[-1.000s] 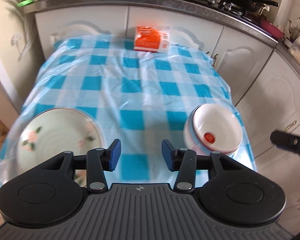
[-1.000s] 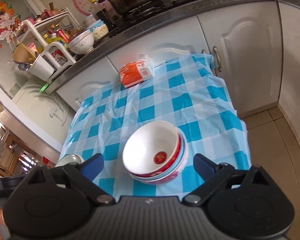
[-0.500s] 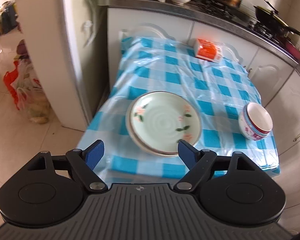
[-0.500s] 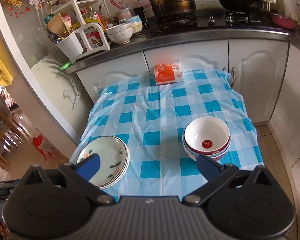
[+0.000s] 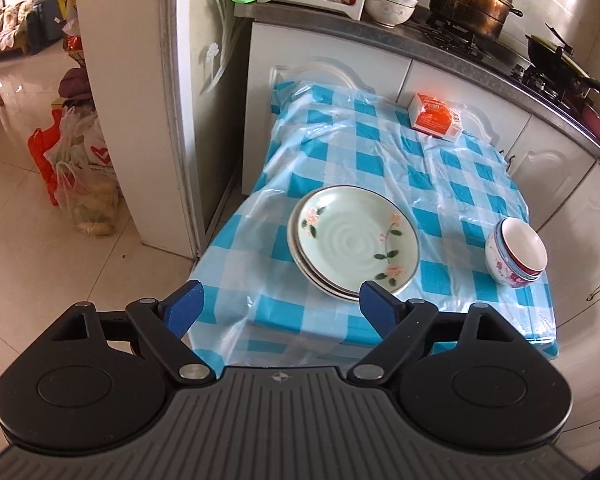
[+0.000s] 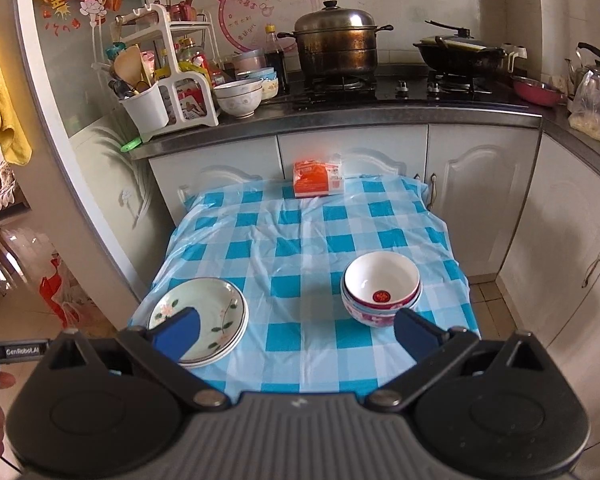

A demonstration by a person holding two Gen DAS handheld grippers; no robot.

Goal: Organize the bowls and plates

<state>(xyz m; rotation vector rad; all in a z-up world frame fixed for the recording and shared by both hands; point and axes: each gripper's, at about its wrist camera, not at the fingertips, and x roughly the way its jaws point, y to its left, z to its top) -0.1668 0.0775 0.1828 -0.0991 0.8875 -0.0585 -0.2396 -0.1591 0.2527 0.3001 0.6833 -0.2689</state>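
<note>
plates [image 5: 354, 242], bowls [image 6: 381, 288] stacked; both hand-held grippers [image 5: 280, 306] [image 6: 296, 330] spread, empty; "cenrobot.ai" on left handle.

home kitchen, gas stove [image 6: 380, 84] with steamer pot [image 6: 336, 42] and wok [image 6: 458, 54], white cabinets [image 6: 480, 196], utensil rack [image 6: 164, 76], checked tablecloth [image 6: 300, 248]

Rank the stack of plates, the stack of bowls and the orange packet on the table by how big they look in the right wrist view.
1. Stack of plates, largest.
2. Stack of bowls.
3. Orange packet, smallest, though it lies farthest from the camera, so its true size is unsure.
</note>
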